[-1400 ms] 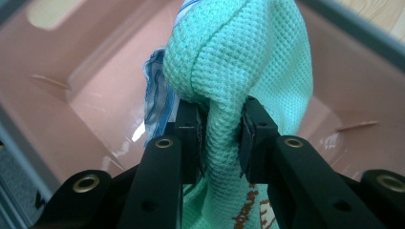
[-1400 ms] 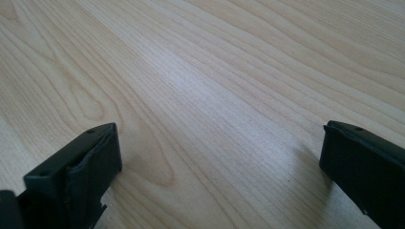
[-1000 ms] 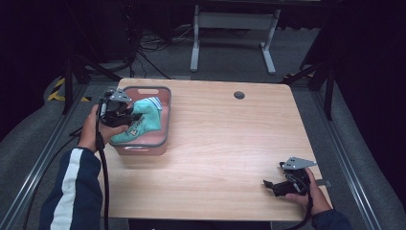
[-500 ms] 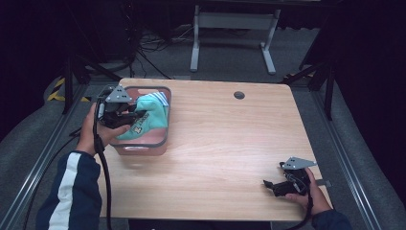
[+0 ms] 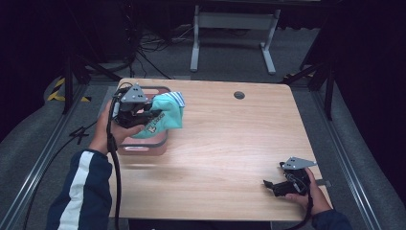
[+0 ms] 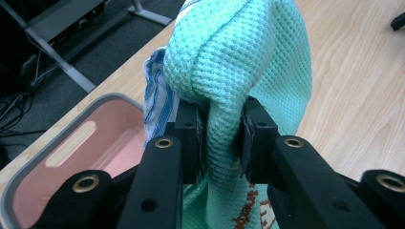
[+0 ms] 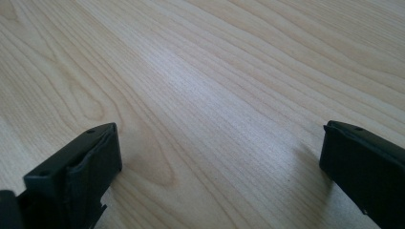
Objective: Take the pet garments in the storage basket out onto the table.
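A mint-green waffle cloth with a blue-striped part hangs in the air over the right rim of a pink bin at the table's left. My left gripper is shut on it; in the left gripper view the cloth bunches up between the two jaws, and the bin lies below at the left. My right gripper rests low over the wood near the table's front right corner, open. In the right gripper view its jaws stand wide apart with only bare table between them.
The wooden table has a round cable hole at its back. Metal rails run along both sides on the grey floor. A white desk frame and cables lie beyond the far edge.
My left gripper has lifted the green cloth up out of the pink bin and carried it to the right, over the bin's rim. The right gripper has stayed still.
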Tool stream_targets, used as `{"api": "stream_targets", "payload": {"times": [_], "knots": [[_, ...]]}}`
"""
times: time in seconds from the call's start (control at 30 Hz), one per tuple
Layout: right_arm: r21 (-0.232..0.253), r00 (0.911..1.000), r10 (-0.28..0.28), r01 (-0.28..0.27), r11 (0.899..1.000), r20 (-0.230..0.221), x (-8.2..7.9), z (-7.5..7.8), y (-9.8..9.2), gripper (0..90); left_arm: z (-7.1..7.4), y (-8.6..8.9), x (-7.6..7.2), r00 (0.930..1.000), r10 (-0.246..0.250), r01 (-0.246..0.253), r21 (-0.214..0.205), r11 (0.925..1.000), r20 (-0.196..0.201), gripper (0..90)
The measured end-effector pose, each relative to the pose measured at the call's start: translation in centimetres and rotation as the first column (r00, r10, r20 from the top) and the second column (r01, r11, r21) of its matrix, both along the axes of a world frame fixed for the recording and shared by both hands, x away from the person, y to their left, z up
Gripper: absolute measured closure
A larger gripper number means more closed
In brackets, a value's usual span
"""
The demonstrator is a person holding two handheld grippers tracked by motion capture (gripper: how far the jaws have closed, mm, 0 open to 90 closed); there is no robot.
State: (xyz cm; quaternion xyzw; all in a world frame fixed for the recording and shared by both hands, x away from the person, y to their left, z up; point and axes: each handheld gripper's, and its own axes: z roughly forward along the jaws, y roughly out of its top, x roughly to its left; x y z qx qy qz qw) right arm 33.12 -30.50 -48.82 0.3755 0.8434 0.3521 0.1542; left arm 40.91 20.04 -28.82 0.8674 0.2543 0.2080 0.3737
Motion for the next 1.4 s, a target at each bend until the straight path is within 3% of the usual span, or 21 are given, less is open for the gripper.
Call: {"api": "stream_targets", "payload": {"times": [0.6, 1.13, 1.4], "knots": [[0.000, 1.0000, 0.000, 0.000, 1.000, 0.000, 0.0, 0.0, 0.0, 0.6, -0.6, -3.6, 0.3, 0.9964, -0.083, 0.083, 0.015, 0.9964, -0.015, 72.8], [0.000, 1.0000, 0.001, -0.001, 1.000, 0.000, 0.0, 0.0, 0.0, 0.6, -1.7, -7.5, 0.7, 0.9873, -0.154, 0.156, 0.044, 0.9868, -0.038, 72.8], [0.000, 1.0000, 0.001, -0.001, 1.000, 0.000, 0.0, 0.0, 0.0, 0.6, -3.0, -9.5, 1.4, 0.9816, -0.180, 0.183, 0.047, 0.9820, -0.064, 72.8]]}}
